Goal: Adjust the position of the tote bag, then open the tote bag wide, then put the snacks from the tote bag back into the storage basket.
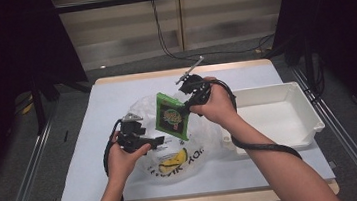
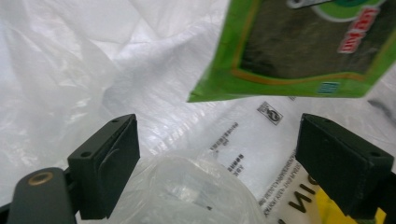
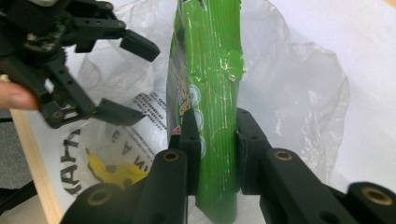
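Note:
My right gripper (image 1: 186, 108) (image 3: 217, 128) is shut on a flat green snack packet (image 1: 172, 116) (image 3: 205, 65) and holds it upright above a crumpled clear plastic bag (image 1: 142, 109) (image 3: 299, 93) printed with black letters and a yellow mark. The packet's lower corner (image 2: 299, 51) hangs over the bag in the left gripper view. My left gripper (image 1: 158, 142) (image 2: 217, 126) (image 3: 140, 83) stands open just left of the packet. Its jaws are wide apart, and a bulge of the bag's film (image 2: 196, 186) rises between them without being pinched.
A white rectangular tray (image 1: 297, 100) sits at the right of the table, close to the right forearm. The bag lies on a white mat (image 1: 106, 98) that covers the wooden tabletop. Metal rails run along the floor on both sides.

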Available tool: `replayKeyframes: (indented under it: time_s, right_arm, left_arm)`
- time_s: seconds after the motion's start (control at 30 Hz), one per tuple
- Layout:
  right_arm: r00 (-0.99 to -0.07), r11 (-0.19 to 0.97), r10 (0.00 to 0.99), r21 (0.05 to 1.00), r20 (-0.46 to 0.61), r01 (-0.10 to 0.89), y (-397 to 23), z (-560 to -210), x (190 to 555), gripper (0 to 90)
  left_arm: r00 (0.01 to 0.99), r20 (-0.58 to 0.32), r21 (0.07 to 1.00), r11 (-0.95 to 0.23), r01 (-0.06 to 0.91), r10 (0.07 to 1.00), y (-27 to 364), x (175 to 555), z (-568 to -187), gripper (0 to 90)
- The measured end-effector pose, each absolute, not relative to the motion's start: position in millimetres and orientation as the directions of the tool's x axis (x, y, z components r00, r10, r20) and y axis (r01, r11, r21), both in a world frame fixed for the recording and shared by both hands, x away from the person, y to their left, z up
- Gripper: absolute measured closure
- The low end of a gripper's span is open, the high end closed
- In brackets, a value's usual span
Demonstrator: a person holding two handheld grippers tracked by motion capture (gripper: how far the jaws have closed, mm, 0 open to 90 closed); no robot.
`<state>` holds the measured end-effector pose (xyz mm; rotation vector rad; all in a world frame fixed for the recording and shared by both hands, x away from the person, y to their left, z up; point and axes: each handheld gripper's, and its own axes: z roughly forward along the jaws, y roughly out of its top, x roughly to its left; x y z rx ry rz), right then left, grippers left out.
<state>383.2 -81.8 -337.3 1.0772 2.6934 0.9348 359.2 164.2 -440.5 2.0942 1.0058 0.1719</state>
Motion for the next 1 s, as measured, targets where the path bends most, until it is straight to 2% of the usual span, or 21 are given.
replayKeyframes:
  time_s: [0.37, 1.0]
  right_arm:
    - [-0.779, 0.585, 0.610, 0.582, 0.143, 0.565, -86.5, -321.8, 377.2, 76.9]
    - [-0.798, 0.591, 0.589, 0.603, 0.130, 0.535, -118.0, -291.4, 367.9, 76.8]
  left_arm:
    - [0.689, -0.172, 0.699, -0.406, 0.589, 0.704, 161.2, 360.3, -439.7, 12.6]
    - [0.677, -0.185, 0.701, -0.388, 0.599, 0.712, 158.4, 356.8, -439.5, 12.4]
